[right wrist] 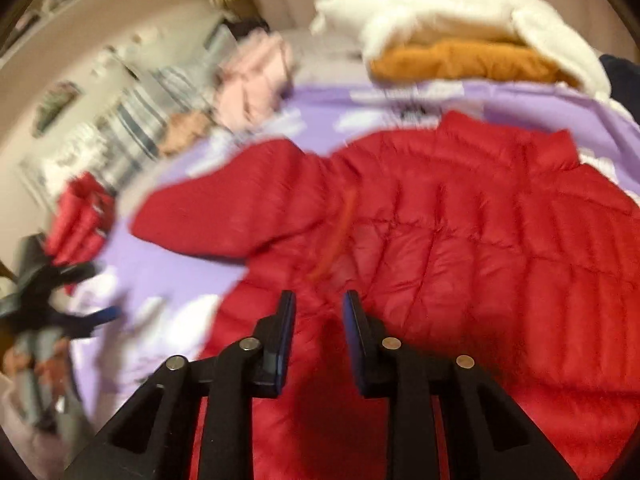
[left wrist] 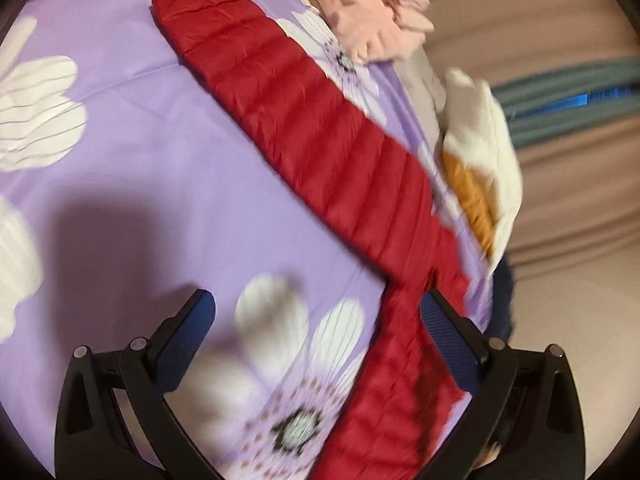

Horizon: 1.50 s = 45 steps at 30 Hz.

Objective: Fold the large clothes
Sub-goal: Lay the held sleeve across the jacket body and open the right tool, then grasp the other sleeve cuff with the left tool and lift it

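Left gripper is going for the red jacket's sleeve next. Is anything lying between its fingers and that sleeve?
Nothing visible does. The left gripper hangs open over bare purple floral bedsheet, and the red jacket's sleeve stretches out flat on it, uncovered. The pink clothes and white garment sit beyond the sleeve.

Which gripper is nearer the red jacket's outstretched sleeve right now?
Left. The left gripper hangs open beside the red jacket's sleeve, one finger over its base. The right gripper hovers over the jacket's body, jaws narrowly apart, empty.
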### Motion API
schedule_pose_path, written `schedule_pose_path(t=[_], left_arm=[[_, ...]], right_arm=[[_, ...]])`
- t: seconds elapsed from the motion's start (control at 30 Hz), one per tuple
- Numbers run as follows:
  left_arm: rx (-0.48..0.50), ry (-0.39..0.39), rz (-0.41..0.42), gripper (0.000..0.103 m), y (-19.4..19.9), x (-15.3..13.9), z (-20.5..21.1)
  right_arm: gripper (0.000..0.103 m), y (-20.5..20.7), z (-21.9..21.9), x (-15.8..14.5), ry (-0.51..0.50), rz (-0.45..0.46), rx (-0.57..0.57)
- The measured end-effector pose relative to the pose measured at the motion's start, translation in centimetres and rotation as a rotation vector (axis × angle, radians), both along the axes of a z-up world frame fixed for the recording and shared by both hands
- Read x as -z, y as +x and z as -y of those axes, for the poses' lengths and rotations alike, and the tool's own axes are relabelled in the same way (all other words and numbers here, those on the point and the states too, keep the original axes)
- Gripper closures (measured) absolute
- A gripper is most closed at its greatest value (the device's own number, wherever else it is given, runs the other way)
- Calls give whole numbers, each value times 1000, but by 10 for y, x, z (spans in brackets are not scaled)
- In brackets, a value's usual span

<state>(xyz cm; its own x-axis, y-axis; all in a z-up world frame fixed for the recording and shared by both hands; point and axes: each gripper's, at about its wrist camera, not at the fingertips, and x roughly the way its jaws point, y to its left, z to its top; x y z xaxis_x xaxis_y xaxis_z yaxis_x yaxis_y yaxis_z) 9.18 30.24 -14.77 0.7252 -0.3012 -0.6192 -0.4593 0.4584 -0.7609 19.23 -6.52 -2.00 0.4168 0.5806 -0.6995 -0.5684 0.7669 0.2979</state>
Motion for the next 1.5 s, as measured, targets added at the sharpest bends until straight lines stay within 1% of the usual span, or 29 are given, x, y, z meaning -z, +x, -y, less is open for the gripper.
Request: schedule_pose_path(t=[0.1,0.17,0.2,0.23,0.27,0.33,0.37,0.4,0.53,0.57,0.73,0.8,0.83,0.87,0.9,0.93,0.97,1.0,1.03,1.07,1.1,1.13,1.17,1.23,1.3,1.33,1.43,1.5], left_arm=[[-75,-117,30,0,14,12,-24],[-136,-176,22,0,22,23,-41],[-153,-191,21,0,26,26,-46],[-167,-199,21,1,29,28,-51],[-187,-214,27,1,34,31,-57],[-197,-242,58,1,37,31,-66],[-204,-258,71,1,41,31,-69],[-208,-265,77,0,43,31,-72],[-243,-271,76,0,56,31,-84],[-258,-271,73,0,60,31,-87],[-333,-280,53,1,72,35,-105],[-359,-276,42,3,74,34,-109],[-360,-257,21,11,76,33,-110],[-354,-210,-26,17,79,29,-110],[-349,-181,-48,30,80,27,-110],[-344,-152,-71,47,80,26,-109],[-341,-129,-96,58,80,25,-109],[-339,-114,-131,77,79,27,-109],[-338,-102,-161,84,79,29,-109],[-340,-82,-199,85,78,30,-109],[-345,-58,-220,88,76,29,-108],[-349,-18,-243,89,75,25,-107],[-349,52,-275,89,76,16,-104],[-333,138,-284,92,78,1,-95],[-290,249,-250,93,82,-25,-78],[-267,291,-233,94,85,-36,-70],[-185,475,-166,94,93,-80,-32],[-122,603,-88,94,94,-111,3]], right_arm=[[77,-28,20,-13,55,13,8],[77,-45,33,-15,61,34,19],[77,-54,47,-19,57,51,33],[77,-60,44,-12,55,55,37],[77,-66,56,-14,54,56,51],[77,-76,65,-8,68,57,70],[77,-80,75,-10,86,53,82],[77,-82,66,-1,97,49,92],[77,-88,67,14,155,35,157],[77,-88,73,14,165,30,175],[77,-92,83,15,150,31,225],[77,-93,87,14,146,35,240],[77,-93,87,16,146,35,243],[77,-93,88,16,145,35,248],[77,-93,90,15,141,35,259],[77,-94,90,17,140,36,263],[77,-94,91,18,138,36,268],[77,-95,93,17,133,38,277],[77,-96,93,20,131,38,282],[77,-96,94,20,129,37,286],[77,-98,94,21,125,36,291],[77,-99,95,22,120,36,297],[77,-100,95,23,116,33,303],[77,-101,98,25,120,22,314],[77,-103,102,25,128,16,320],[77,-103,103,25,128,16,323],[77,-106,106,25,119,19,331],[77,-109,108,26,117,19,337]])
